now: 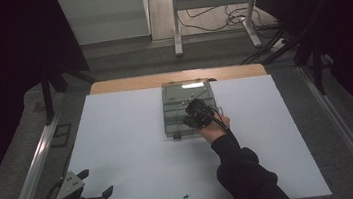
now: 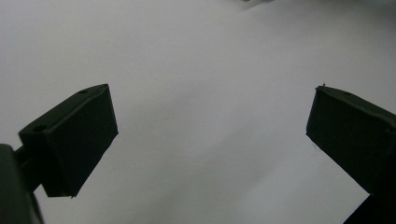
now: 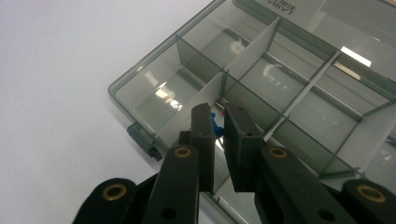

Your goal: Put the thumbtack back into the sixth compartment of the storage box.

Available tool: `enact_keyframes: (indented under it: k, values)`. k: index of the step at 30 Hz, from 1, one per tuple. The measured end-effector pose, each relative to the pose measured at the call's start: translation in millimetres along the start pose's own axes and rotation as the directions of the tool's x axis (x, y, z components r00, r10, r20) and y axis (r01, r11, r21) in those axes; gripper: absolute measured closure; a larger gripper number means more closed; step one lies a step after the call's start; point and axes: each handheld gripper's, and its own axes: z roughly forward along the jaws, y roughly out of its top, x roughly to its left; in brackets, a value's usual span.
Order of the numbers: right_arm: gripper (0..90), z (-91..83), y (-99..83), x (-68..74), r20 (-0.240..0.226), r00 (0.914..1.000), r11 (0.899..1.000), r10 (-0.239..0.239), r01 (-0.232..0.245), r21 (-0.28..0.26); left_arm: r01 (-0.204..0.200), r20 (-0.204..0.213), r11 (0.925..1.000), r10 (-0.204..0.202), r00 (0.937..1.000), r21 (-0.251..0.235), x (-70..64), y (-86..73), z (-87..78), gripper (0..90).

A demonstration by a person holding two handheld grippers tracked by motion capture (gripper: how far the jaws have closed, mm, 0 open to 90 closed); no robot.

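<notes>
R gripper (image 3: 218,122) over box (image 3: 140,77) on bench, jaws nearly closed on blue pin (image 3: 214,122). Step, likely: drop pin in compartment. Next: open jaws. L gripper (image 1: 95,183) idle, jaws wide, empty. Green pin (image 1: 186,196) near bench front edge.

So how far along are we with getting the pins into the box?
Done: the compartment box lies open on the white table. In hand: the right gripper is over a near compartment, jaws nearly shut on a blue pin, with something red just beyond; release not yet visible. Left: a green pin lies at the table's near edge; the left gripper waits open.
</notes>
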Motion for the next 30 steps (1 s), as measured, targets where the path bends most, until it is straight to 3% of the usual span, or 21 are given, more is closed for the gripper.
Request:
enact_keyframes:
  k: [11,20,25,30]
  values:
    - [68.6,-8.3,-1.9,1.8,-0.016,0.9999,1.000,-0.002,0.002,-0.010,-0.002,0.001,1.0000,0.002,1.0000,0.000,-0.1,0.0,0.0,2.3]
    - [55.5,-22.3,-10.9,13.4,-0.045,0.9983,0.999,-0.036,0.036,-0.010,-0.005,0.000,1.0000,0.005,1.0000,0.001,-0.6,0.1,0.2,2.4]
    - [44.0,-26.7,-20.5,21.6,-0.069,0.9957,0.998,-0.062,0.062,-0.001,-0.005,0.000,1.0000,0.005,1.0000,0.001,-0.6,0.2,0.2,2.4]
    - [35.4,-29.8,-27.4,29.9,-0.064,0.9930,0.995,-0.099,0.100,0.010,-0.008,0.000,1.0000,0.008,1.0000,0.002,-1.0,0.2,0.2,2.4]
